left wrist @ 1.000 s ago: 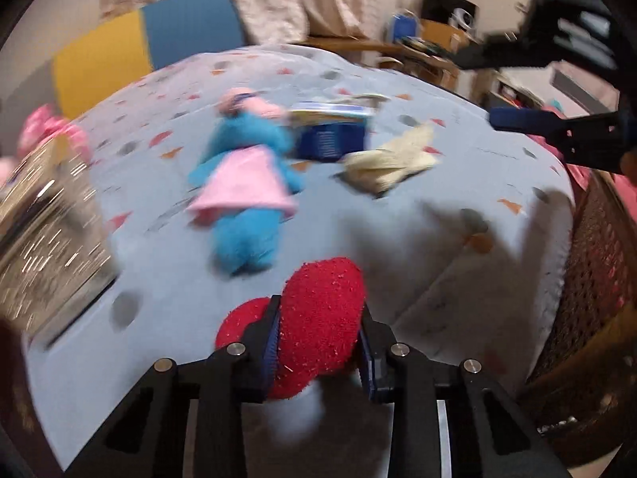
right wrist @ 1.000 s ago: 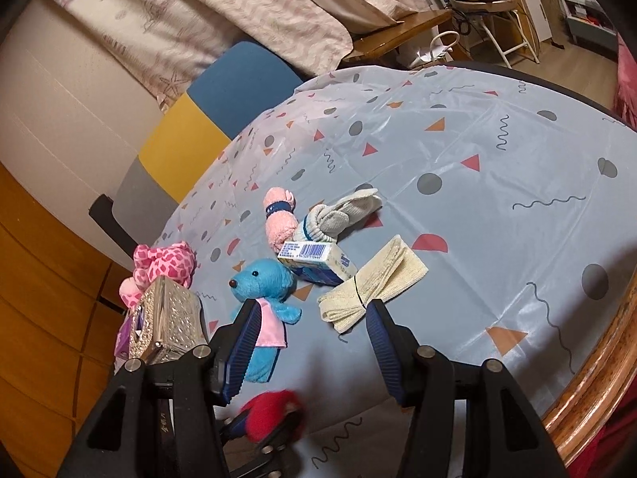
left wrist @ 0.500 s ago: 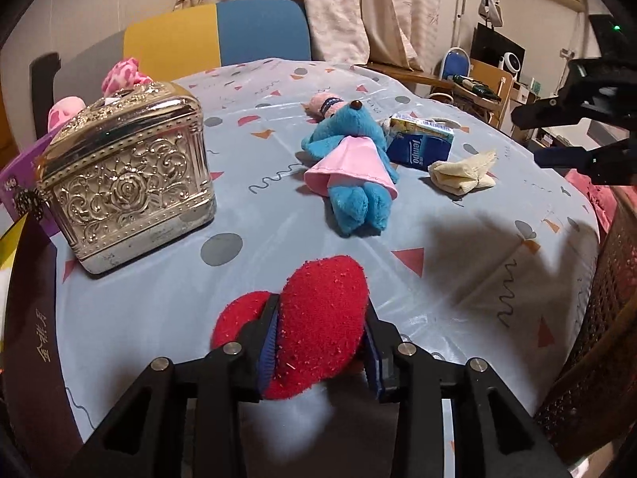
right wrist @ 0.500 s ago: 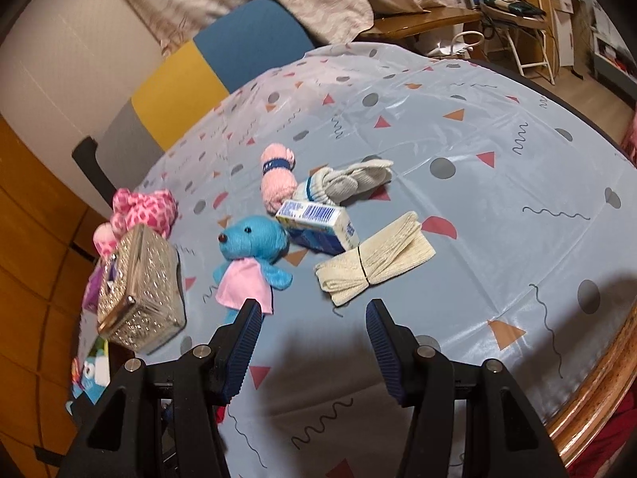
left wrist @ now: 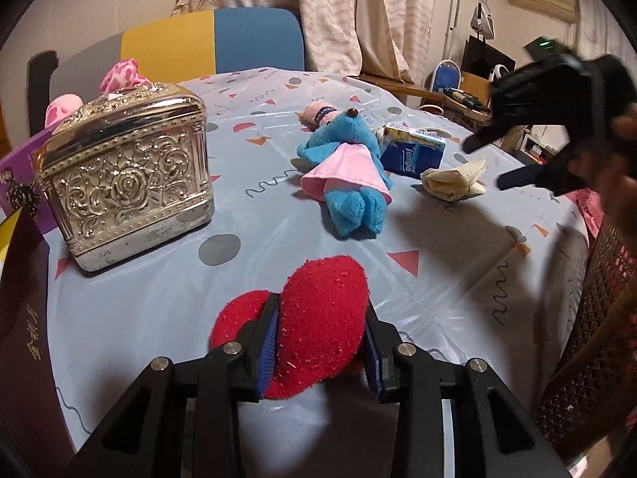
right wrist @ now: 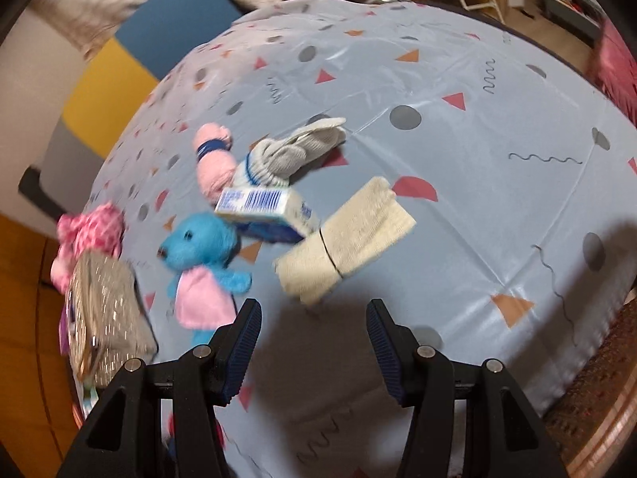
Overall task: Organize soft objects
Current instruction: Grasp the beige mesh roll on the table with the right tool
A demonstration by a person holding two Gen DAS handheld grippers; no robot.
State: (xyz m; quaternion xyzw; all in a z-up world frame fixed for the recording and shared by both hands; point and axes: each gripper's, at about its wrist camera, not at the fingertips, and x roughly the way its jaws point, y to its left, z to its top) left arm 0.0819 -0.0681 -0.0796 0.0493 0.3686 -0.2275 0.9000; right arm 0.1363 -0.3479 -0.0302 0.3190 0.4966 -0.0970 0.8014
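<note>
Swung nearer the folded cream cloth bundle point(right wrist: 345, 242), right hand-held gripper point(right wrist: 313, 342) agape and empty, probably lining up; left hand-held gripper point(left wrist: 318, 344) clamping fuzzy red plush heart point(left wrist: 318, 326) for sorting.

Left wrist low, near tablecloth point(left wrist: 458, 239), right wrist higher, both share it

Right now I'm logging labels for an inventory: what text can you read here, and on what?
"Tempo": blue tissue pack beside the blue plush.
Gold characters on the dark book at the left edge: unreadable.
Barcode and small print on the pack's underside, right wrist view: too blurred.
</note>
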